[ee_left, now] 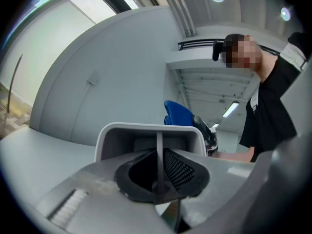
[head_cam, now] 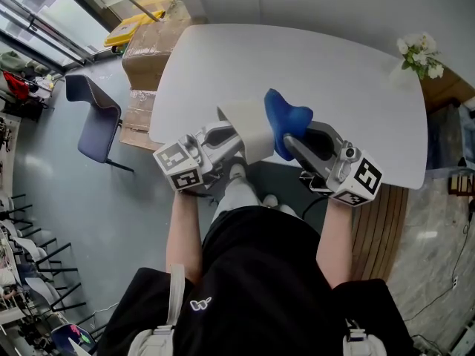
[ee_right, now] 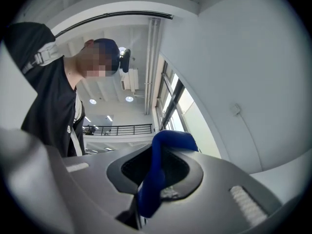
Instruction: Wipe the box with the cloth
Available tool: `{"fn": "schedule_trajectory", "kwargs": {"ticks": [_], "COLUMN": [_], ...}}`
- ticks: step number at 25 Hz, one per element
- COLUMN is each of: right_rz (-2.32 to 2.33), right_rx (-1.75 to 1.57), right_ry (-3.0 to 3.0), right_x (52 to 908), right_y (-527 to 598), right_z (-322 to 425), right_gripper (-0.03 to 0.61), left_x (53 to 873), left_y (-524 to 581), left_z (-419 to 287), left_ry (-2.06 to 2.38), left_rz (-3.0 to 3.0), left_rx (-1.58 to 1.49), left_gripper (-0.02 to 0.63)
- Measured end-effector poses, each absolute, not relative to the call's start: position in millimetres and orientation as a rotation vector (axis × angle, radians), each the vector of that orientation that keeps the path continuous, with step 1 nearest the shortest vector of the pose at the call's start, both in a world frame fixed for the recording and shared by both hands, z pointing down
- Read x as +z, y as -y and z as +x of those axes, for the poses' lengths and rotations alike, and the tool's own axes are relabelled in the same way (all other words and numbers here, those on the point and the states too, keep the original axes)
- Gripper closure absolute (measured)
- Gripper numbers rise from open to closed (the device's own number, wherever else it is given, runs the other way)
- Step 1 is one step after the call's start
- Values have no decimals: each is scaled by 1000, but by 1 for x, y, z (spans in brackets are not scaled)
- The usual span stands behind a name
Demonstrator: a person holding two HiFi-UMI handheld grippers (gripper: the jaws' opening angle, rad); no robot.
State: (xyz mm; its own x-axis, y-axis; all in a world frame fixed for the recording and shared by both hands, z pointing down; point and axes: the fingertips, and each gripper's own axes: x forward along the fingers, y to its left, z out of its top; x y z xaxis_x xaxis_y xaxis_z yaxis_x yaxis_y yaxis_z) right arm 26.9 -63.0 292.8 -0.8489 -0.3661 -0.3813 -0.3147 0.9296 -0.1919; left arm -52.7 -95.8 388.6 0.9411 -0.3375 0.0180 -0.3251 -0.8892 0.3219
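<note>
Left gripper [ee_left: 158, 175]: jaws clamped on a thin wall of the box [ee_left: 146, 133], pale, open side facing the camera. Right gripper [ee_right: 152, 182]: jaws pinched on the blue cloth [ee_right: 157, 172], with a bunched fold sticking out past the tips. In the head view the left gripper [head_cam: 234, 145] holds the box [head_cam: 249, 124] over the near edge of the white table [head_cam: 334, 80]. The cloth [head_cam: 286, 121] in the right gripper [head_cam: 288, 145] sits just beside the box's right side; can't tell if they're touching. Flowers [head_cam: 419, 54] at the far right corner.

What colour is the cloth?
Blue. The cloth shows best in the head view.
</note>
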Motion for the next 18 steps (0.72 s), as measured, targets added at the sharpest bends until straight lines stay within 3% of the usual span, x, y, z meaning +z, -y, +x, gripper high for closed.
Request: {"fn": "schedule_trajectory", "kwargs": {"ticks": [18], "right_rz": [-1040], "right_rx": [-229], "right_ry": [-2605], "right_x": [327], "right_y": [121], "right_z": [47], "right_gripper": [526], "left_x": [471], "left_y": [115], "left_z": [-39], "left_ry": [440], "left_rz": [2774], "left_rx": [746], "left_gripper": [565]}}
